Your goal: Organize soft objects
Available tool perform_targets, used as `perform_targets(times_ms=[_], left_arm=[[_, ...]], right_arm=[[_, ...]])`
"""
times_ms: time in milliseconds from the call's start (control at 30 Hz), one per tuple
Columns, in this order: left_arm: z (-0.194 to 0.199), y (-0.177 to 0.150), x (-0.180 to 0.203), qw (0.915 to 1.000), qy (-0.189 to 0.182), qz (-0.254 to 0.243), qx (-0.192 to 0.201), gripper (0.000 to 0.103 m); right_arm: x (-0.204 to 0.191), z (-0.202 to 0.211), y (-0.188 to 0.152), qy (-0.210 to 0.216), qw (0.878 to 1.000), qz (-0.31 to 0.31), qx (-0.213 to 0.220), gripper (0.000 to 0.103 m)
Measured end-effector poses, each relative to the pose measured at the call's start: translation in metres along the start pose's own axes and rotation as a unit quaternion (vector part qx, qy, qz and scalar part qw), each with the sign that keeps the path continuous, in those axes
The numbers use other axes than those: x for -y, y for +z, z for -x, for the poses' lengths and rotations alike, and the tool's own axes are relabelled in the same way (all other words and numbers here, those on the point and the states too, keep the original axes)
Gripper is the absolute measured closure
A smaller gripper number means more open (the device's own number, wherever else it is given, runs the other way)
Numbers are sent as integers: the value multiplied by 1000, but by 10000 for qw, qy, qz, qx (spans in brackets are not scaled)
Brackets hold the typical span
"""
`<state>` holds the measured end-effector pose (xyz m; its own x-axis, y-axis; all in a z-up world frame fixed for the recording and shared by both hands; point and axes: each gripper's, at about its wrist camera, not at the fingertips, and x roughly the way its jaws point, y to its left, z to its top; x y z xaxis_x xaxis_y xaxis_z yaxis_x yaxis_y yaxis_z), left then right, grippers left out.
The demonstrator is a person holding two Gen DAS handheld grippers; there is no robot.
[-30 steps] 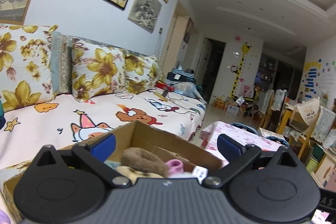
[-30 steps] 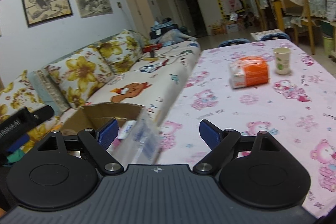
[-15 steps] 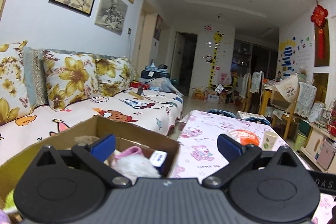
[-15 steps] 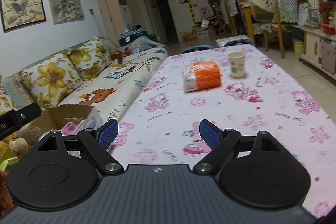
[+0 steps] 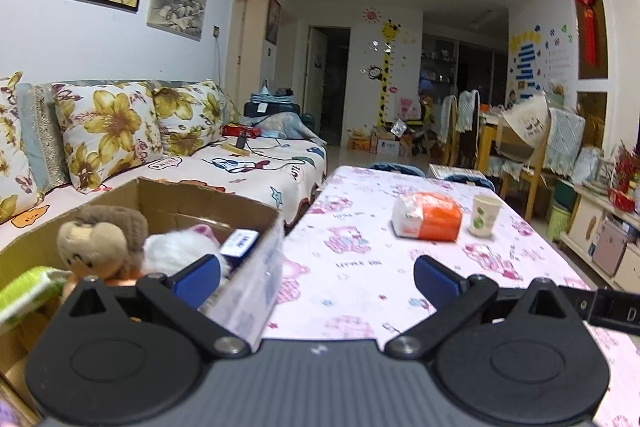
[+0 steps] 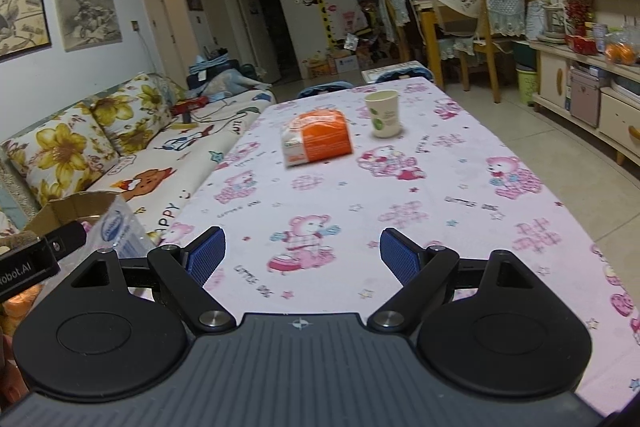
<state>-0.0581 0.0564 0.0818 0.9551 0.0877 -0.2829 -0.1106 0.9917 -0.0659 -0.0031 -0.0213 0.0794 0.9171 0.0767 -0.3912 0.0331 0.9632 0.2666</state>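
Note:
A cardboard box (image 5: 200,201) stands at the table's left edge beside the sofa. It holds a brown plush monkey (image 5: 100,239), a white and pink plush (image 5: 180,247) and a green soft item (image 5: 24,293). The box also shows in the right wrist view (image 6: 76,205). My left gripper (image 5: 316,277) is open and empty, just right of the box. My right gripper (image 6: 302,255) is open and empty above the tablecloth. An orange and white soft pack (image 5: 428,217) lies farther down the table, also in the right wrist view (image 6: 318,141).
A paper cup (image 6: 383,113) stands right of the orange pack; it also shows in the left wrist view (image 5: 485,215). The pink bear tablecloth (image 6: 400,195) covers the table. A sofa (image 5: 224,167) with flowered cushions runs along the left. Chairs (image 6: 468,27) and a cabinet (image 6: 592,95) stand beyond.
Both grippers have swung right, away from the box and sofa toward the table. The orange pack and cup are now more central in both views. Both stay open.

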Motion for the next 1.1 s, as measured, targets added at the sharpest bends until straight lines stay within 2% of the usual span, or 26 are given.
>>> perform_targets(times_ms=[633,1100], left_arm=[[-8,-27,58,9978,-273,-424,-432,1],[-15,-31,71,9956,-192,-613,-687,1]], right_arm=[[26,-8,-15,-664,9978,-31,-11,0],[27,0,-19,-638,9979,-54,-79,0]])
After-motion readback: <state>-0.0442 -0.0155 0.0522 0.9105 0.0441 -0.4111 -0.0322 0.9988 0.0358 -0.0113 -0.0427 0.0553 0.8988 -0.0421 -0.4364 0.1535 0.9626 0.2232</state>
